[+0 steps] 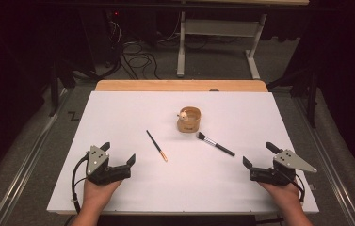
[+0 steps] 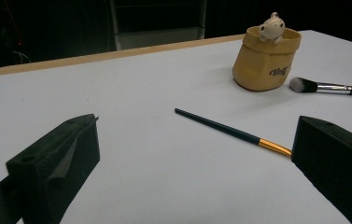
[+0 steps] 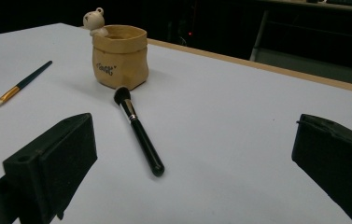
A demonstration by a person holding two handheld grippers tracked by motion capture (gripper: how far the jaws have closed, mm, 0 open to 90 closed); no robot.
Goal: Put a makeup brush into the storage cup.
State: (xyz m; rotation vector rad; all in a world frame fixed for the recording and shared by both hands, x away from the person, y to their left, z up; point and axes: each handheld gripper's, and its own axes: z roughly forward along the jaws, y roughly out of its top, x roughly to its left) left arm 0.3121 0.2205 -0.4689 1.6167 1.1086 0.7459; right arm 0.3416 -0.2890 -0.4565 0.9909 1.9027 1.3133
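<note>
A tan sack-shaped holder with a small bear figure on its rim stands upright near the middle of the white table. A thin dark brush with a gold ferrule lies left of it. A black makeup brush lies to its right. My left gripper rests open at the near left, nothing between its jaws. My right gripper rests open at the near right, also empty.
The white table top has a wooden strip along its far edge. Beyond it stand a metal table frame and cables on the floor. Bare surface lies between both grippers and the brushes.
</note>
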